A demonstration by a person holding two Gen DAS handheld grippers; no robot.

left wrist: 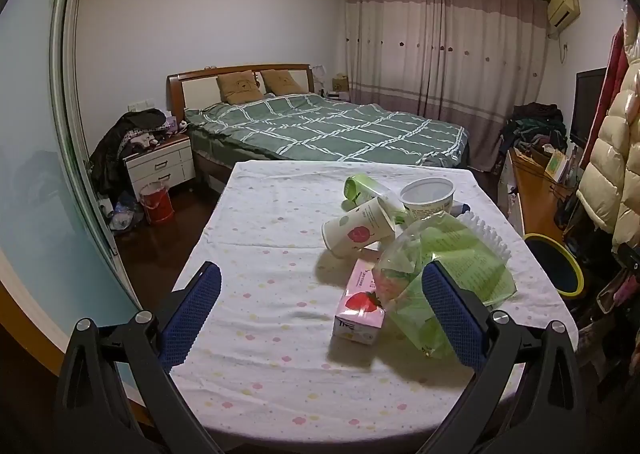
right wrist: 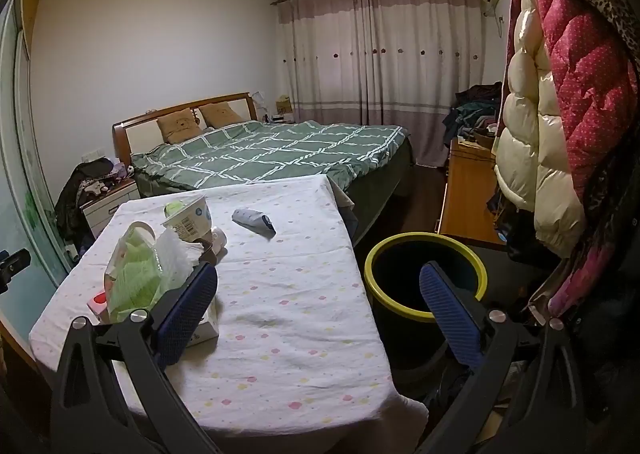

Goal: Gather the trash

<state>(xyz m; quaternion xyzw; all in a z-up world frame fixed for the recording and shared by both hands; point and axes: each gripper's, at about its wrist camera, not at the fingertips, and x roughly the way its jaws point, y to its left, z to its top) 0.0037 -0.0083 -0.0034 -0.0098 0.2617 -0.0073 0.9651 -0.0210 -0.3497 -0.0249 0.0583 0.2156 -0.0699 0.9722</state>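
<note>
Trash lies on a table with a flowered cloth (left wrist: 260,334): a pink strawberry carton (left wrist: 358,304), a green plastic bag (left wrist: 448,270), a paper cup on its side (left wrist: 358,228), a green carton (left wrist: 362,186) and a white tub (left wrist: 428,196). My left gripper (left wrist: 320,294) is open above the table's near part, and the carton lies between its fingers. My right gripper (right wrist: 320,294) is open and empty over the table's right edge. A black bin with a yellow rim (right wrist: 424,278) stands on the floor right of the table. A grey wrapper (right wrist: 254,220) lies apart on the cloth.
A bed with a green checked cover (left wrist: 320,126) lies behind the table. A wooden cabinet (right wrist: 464,194) and hanging coats (right wrist: 560,114) are on the right. A nightstand (left wrist: 160,164) and a red bucket (left wrist: 156,202) are at left.
</note>
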